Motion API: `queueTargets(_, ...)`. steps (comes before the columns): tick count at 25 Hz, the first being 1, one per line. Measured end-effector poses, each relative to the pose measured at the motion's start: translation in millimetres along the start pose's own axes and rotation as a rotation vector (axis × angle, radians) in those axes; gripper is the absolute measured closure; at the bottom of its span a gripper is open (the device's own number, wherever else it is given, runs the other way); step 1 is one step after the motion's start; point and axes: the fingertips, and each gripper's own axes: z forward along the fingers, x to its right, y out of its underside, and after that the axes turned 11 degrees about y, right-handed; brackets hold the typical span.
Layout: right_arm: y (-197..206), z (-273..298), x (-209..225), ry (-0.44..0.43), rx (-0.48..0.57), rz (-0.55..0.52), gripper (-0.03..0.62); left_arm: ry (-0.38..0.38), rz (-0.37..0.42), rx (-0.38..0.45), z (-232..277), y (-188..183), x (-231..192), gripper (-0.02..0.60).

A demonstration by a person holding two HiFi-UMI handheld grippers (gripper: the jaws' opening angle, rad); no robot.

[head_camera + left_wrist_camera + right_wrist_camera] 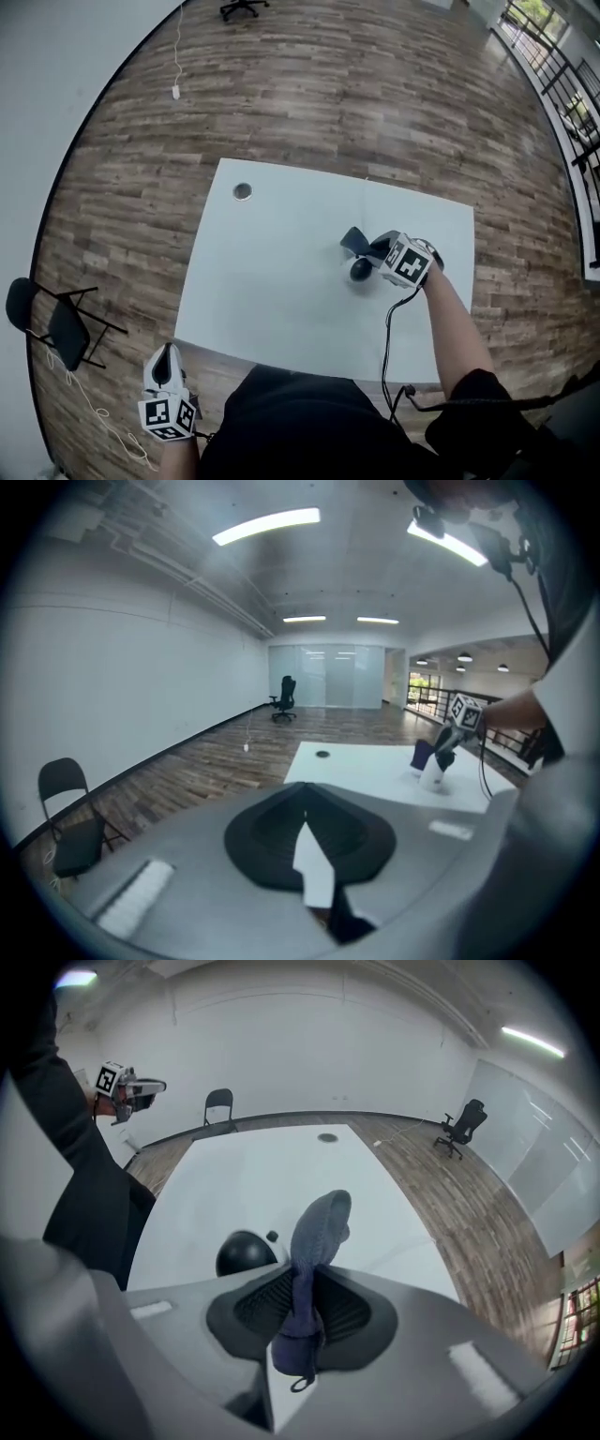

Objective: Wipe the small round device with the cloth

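Blue-grey cloth (319,1227) is pinched between the jaws of the right gripper (382,251). We see them closed on its lower fold, so that a loose lobe projects beyond the tips as a wiping pad. We judge that the steep downward pitch of this gripper serves the same end, bringing the lobe toward the device (246,1252). The device is a small black dome on the white table (272,272), toward its right side and just beside the cloth. We cannot tell whether cloth and dome touch: in the head view they overlap, while in the right gripper view a strip of table shows between them. The left gripper (166,367) hangs off the table's near-left corner, beside the person's body, with its jaws together on nothing. We read it as parked clear of the work, since the dome appears to need no steadying.

Hidden or uncertain:
- The device's near side lies behind the gripper body.
- A knob (271,1237) at its edge is too small to identify.
- The cable (387,347) from the right gripper trails past the table edge toward the person.
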Motion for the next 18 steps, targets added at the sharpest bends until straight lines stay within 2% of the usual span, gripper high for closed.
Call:
queueTargets(2, -6.1, -3.5, 0.2, -0.017, 0.017, 0.014, 0.520, -0.010, -0.019, -0.006, -3.7, 7.6, 0.5, 0.574)
queueTargets(5, -3.9, -8.0, -2.2, 0.011, -0.024, -0.079, 0.520, -0.008, -0.034, -0.006, -4.5, 14.3, 3.7, 0.574)
queueTargets(7, 1.5, -10.1, -4.9, 0.029, -0.052, -0.104, 0.520, -0.002, -0.037, -0.002, -2.3, 14.1, 3.3, 0.574)
queueTargets(18, 45.2, -17.3, -43.0, 0.000, -0.118, -0.026, 0.520, 0.097, 0.001, 0.011, 35.1, -5.7, 13.3, 0.574)
